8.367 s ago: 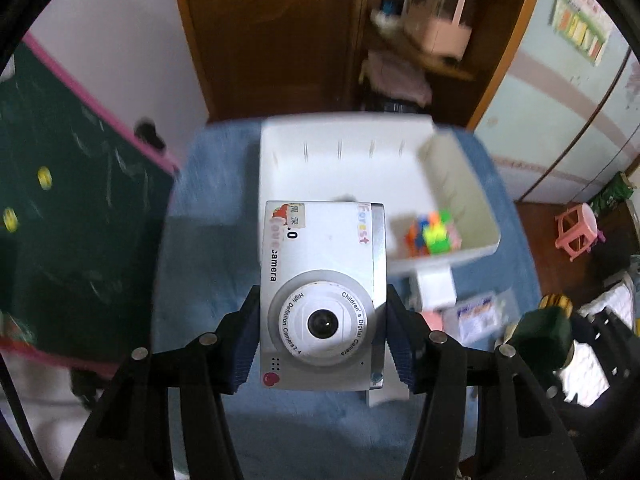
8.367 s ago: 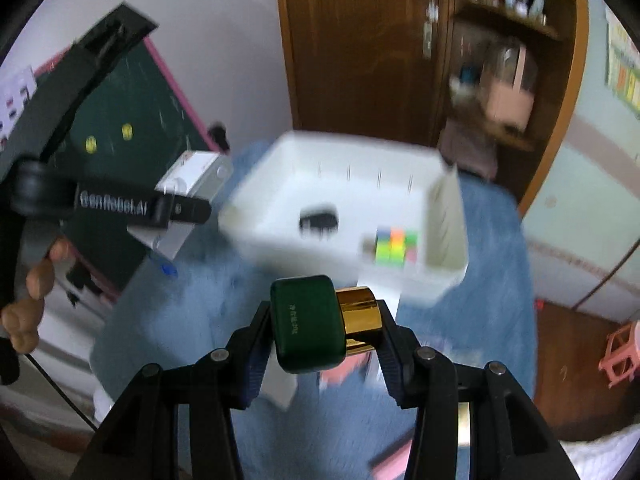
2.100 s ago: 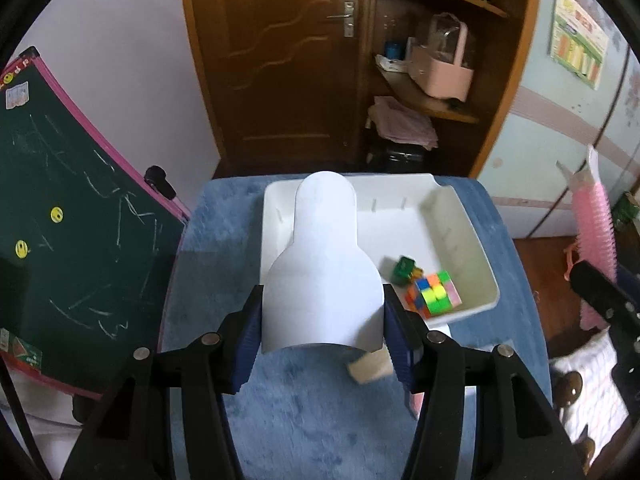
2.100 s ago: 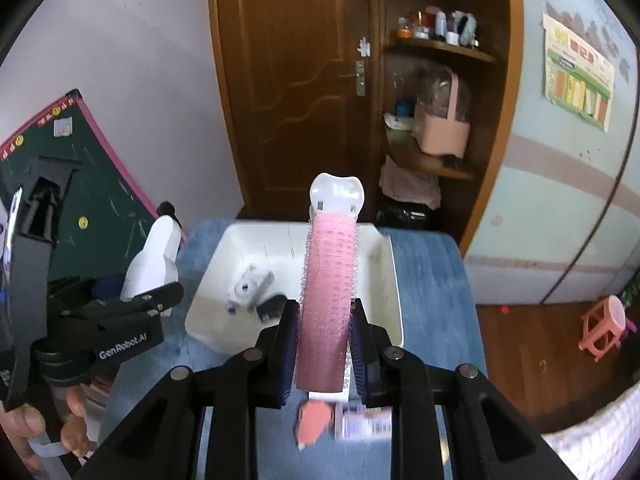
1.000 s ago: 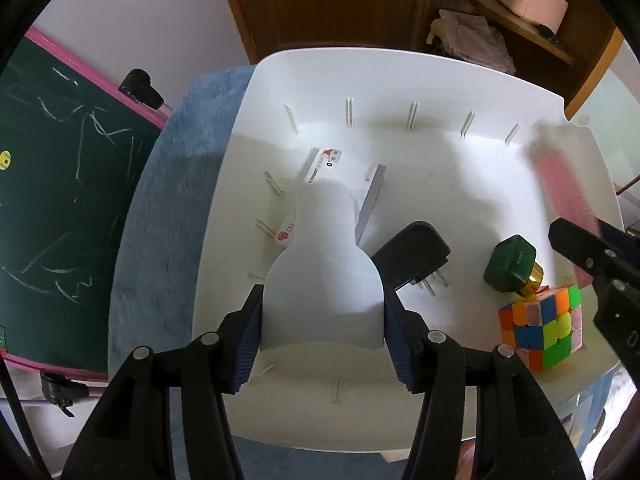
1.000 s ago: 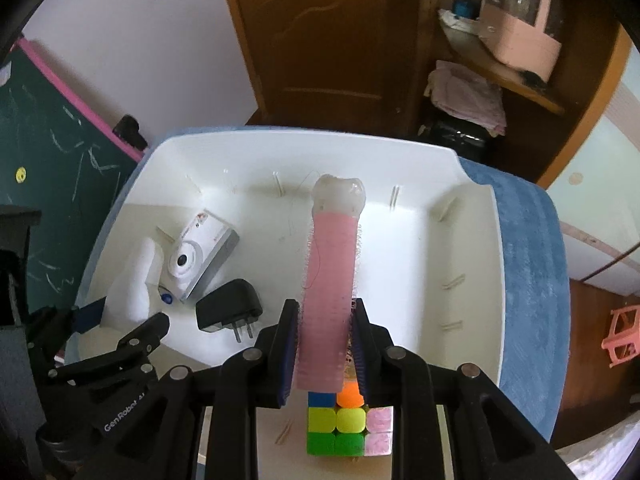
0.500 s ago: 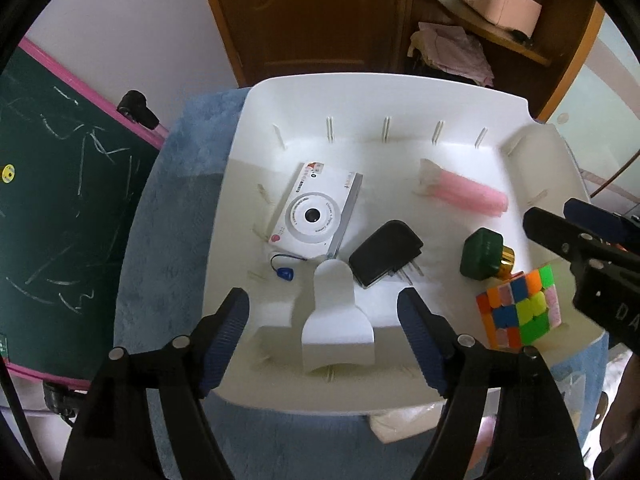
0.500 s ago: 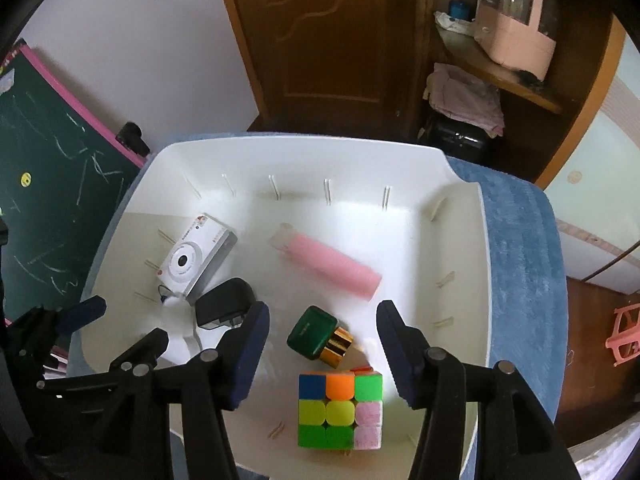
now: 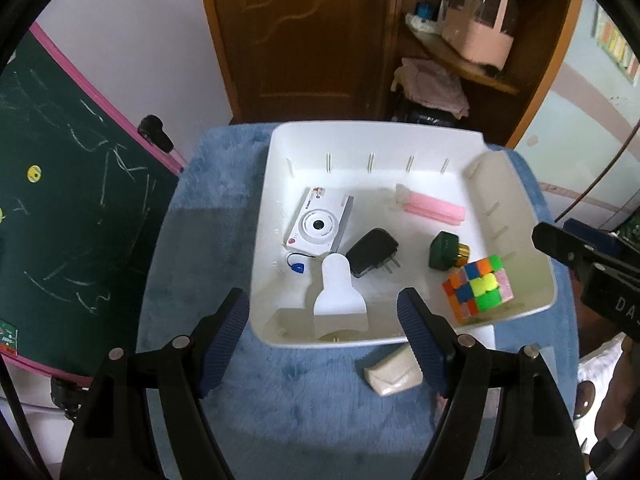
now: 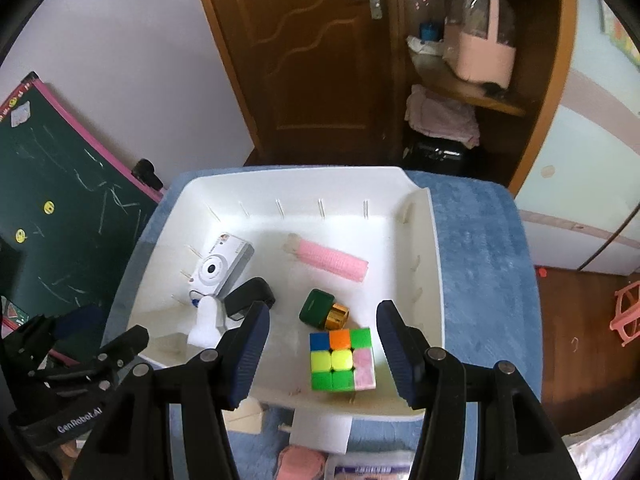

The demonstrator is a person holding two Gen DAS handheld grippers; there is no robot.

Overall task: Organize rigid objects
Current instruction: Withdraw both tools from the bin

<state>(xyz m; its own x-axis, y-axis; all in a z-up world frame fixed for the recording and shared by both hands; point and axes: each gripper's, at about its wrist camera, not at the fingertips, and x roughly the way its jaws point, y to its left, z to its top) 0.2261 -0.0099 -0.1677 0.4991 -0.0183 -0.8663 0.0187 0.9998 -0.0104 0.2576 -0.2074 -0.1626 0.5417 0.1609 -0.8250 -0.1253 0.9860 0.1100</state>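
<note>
White bin (image 9: 280, 184) on the blue rug (image 9: 200, 240) held a toy camera (image 9: 320, 226), black charger (image 9: 372, 252), pink hair roller (image 9: 434, 208), green-and-gold bottle (image 9: 444, 250), colour cube (image 9: 478, 290) and white bottle (image 9: 340, 300). Left gripper (image 9: 324, 336) and right gripper (image 10: 322, 354) hung above with jaws spread, pinching nothing. A beige packet (image 9: 394, 372) lay outside the near wall.

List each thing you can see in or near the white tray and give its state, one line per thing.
Left gripper: open, empty.
Right gripper: open, empty.
White tray: on the blue mat, holding six things.
Toy camera: flat, lens up.
Pink hair roller: on its side.
Black charger: lying flat, prongs out.
Green bottle: on its side.
Puzzle cube: scrambled.
White bottle: lying down.
Beige packet: outside the tray, on the mat.
</note>
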